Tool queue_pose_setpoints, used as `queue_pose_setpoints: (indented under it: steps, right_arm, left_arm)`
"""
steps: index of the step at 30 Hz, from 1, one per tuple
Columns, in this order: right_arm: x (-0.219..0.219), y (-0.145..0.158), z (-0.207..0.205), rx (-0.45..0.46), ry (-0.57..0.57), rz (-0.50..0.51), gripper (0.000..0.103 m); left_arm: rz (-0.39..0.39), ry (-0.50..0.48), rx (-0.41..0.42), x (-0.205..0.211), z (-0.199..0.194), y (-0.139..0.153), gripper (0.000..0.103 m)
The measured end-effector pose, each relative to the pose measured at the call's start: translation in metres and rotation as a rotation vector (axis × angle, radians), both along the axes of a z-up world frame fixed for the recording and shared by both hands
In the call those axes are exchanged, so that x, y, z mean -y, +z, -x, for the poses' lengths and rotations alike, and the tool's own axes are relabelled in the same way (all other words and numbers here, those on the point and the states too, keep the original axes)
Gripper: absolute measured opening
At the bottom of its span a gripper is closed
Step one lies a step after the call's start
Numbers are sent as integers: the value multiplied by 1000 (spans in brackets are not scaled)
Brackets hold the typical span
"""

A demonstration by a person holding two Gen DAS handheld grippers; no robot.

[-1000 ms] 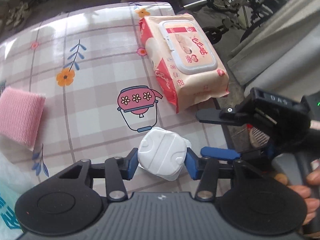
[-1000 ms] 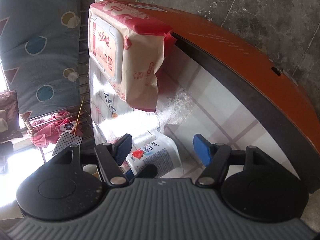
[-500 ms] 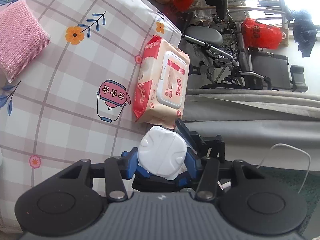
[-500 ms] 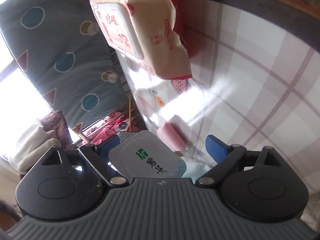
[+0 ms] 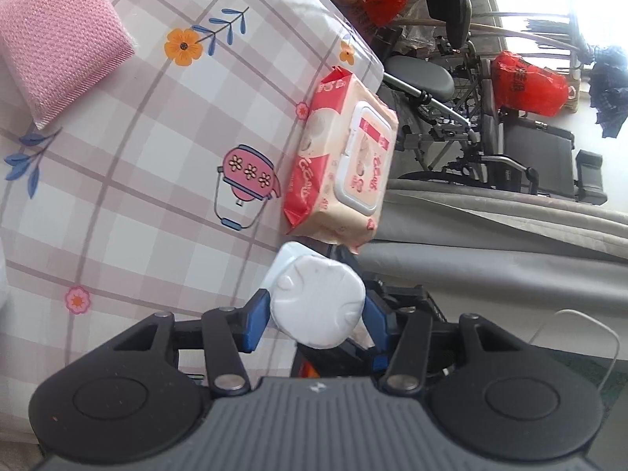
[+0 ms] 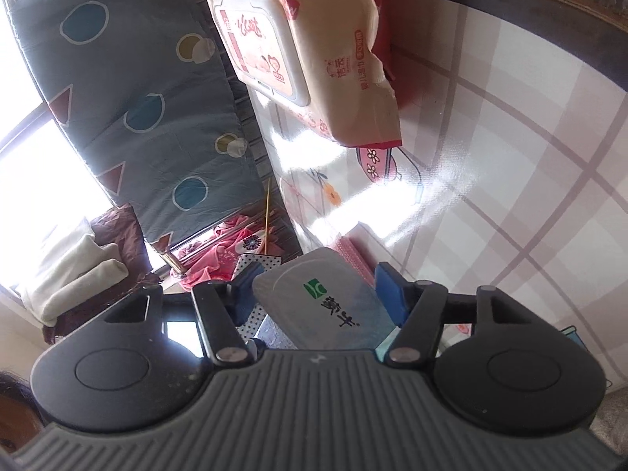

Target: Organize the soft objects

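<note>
Both fingers (image 5: 318, 322) are squeezing one white milk pouch (image 5: 318, 306); right fingers (image 6: 318, 298) have just closed. Pulling apart could be ripping it, spilling on the table (image 5: 137, 196).

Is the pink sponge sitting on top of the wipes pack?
No, the pink sponge lies on the tablecloth, well apart from the wipes pack.
</note>
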State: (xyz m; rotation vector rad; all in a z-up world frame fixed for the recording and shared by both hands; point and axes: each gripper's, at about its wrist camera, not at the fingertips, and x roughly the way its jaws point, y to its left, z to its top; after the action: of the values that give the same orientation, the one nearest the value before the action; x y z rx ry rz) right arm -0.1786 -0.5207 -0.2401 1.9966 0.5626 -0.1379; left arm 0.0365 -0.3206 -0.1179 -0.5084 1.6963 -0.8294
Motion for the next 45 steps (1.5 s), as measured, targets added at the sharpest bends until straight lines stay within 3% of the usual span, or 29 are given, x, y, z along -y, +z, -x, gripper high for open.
queue_pose_setpoints:
  steps: [1, 3, 7, 17, 20, 23, 25, 27, 32, 33, 36, 40, 45]
  right_arm:
    - [2, 0, 1, -9, 4, 9, 23]
    - [7, -2, 5, -64, 36, 41, 23]
    - [8, -9, 9, -88, 69, 48, 22]
    - [0, -9, 0, -126, 156, 87, 20]
    - [2, -7, 1, -140, 151, 101, 22]
    - [9, 1, -1, -161, 162, 161, 26]
    - [14, 3, -2, -177, 163, 187, 34]
    - [18, 5, -4, -181, 160, 203, 42]
    - [25, 6, -5, -181, 132, 214, 49]
    - [25, 5, -4, -182, 130, 215, 49]
    - [28, 4, 0, -186, 131, 216, 50]
    - [27, 0, 6, -204, 139, 222, 50]
    - [26, -8, 6, -215, 146, 214, 58]
  left_arm:
    - [-12, -6, 4, 0, 0, -2, 53]
    - [-6, 18, -24, -5, -1, -9, 53]
    - [-47, 10, -14, -4, 1, -23, 52]
    - [-161, -144, 96, 15, 20, -37, 46]
    - [-204, -162, 175, 11, 20, -26, 46]
    - [-253, -219, 308, 12, 22, -6, 52]
    - [-282, -269, 384, 19, 25, 4, 73]
    - [-319, -314, 467, 30, 29, 10, 83]
    - [-408, -412, 583, 66, 38, 0, 85]
    - [-421, -418, 590, 71, 38, -3, 83]
    - [-435, -436, 565, 79, 37, -17, 63]
    - [-404, -396, 550, 70, 33, -17, 62]
    - [-272, -282, 377, 44, 20, -21, 62]
